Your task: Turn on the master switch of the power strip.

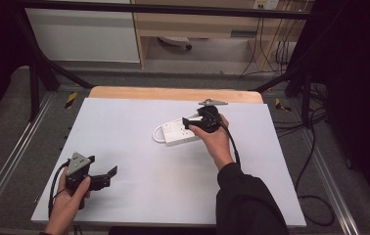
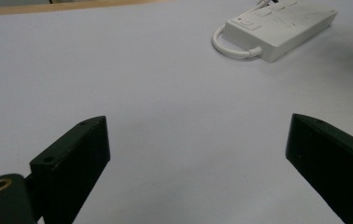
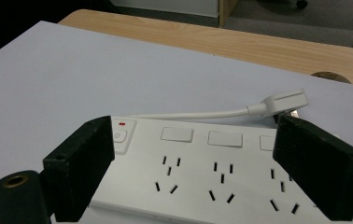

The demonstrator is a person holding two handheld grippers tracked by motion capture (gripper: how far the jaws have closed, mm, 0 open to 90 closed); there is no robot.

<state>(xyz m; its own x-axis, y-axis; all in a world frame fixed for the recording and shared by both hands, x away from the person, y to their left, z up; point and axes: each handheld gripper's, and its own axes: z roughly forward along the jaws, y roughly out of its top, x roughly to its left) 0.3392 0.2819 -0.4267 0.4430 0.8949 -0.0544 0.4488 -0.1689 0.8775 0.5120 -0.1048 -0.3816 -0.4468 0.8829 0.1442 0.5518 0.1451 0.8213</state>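
Left gripper (image 1: 105,175) sits near the front-left corner of the white table top (image 1: 139,191), held low in the person's left hand (image 1: 68,203); jaws wide apart, nothing between them, bare surface ahead in the left gripper view; power strip (image 2: 279,29) well apart from it, up and to the right. Centre: strip lies flat on the table, toward the far side, its white cord (image 1: 159,135) looping off the left end; plug (image 3: 284,102) lies on the table behind the strip. Right: right gripper (image 1: 191,123) hovers right over the strip, jaws apart and spanning it lengthwise; left jaw beside the power switch (image 3: 120,136), right jaw past the third row of sockets; whether the jaws touch the casing, cannot tell. Likely step: grasping or repositioning the strip. To do it well: turn the gripper across the narrow width rather than the length; close on the casing sides, clear of the switch and cord; keep the left gripper free to steady the cord end.
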